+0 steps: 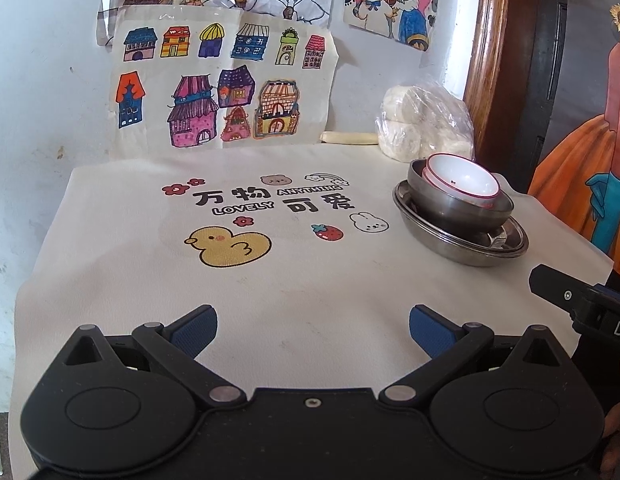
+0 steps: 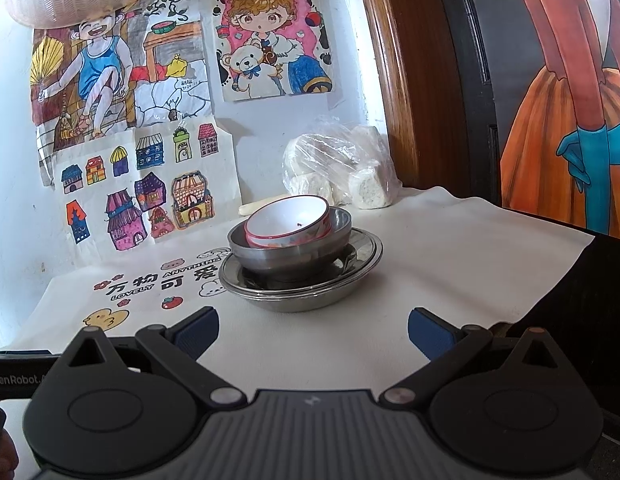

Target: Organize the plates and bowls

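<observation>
Three-piece stack at right side of table [image 2: 449,240], toward back edge: white bowl [image 2: 288,220] tilted inside steel bowl [image 2: 290,258], steel bowl seated in steel plates [image 2: 300,292]. Left gripper [image 1: 313,332] spread wide, empty, over front edge. Right gripper [image 2: 313,334] likewise wide, empty, facing stack, well short of it. Judgement: nesting looks done. If correcting, pinch white bowl rim, lift slightly, reseat level; avoid nudging bagged buns [image 2: 337,168] in back right corner.

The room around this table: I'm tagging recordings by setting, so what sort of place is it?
Probably a family home. Children's drawings are stuck on the wall, a cartoon-printed cloth covers the table, and a clear bag of white buns sits behind the stacked bowls.
</observation>
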Tool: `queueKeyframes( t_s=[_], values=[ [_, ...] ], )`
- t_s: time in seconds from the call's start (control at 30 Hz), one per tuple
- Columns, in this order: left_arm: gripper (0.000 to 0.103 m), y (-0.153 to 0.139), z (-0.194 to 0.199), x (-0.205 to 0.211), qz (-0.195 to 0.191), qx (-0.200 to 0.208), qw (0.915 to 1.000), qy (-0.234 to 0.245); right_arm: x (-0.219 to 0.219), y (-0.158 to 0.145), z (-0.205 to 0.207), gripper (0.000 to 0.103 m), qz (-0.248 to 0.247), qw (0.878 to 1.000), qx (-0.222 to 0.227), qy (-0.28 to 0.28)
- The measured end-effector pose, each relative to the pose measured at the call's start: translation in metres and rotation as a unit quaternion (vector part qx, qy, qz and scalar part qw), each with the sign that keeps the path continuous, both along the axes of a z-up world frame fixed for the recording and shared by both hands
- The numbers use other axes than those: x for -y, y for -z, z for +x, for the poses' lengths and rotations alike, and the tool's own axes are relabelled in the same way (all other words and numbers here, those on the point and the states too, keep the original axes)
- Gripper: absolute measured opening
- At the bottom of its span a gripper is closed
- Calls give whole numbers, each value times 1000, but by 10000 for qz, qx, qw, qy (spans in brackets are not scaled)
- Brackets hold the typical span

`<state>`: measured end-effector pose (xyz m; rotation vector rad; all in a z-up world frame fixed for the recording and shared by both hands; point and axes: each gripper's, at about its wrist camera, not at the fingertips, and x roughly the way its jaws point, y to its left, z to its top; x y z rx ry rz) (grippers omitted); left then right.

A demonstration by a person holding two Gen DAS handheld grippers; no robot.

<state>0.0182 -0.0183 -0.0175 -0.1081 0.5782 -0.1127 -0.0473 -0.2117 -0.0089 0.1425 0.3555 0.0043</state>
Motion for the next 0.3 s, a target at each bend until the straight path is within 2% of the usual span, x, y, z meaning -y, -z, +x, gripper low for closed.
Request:
queueKeyframes(
  t_s=[0.3],
  values=[
    [102,1,1,-1,11,-21,10000,-29,-1,0,0,103,-4,10000,-6,-20]
  ],
)
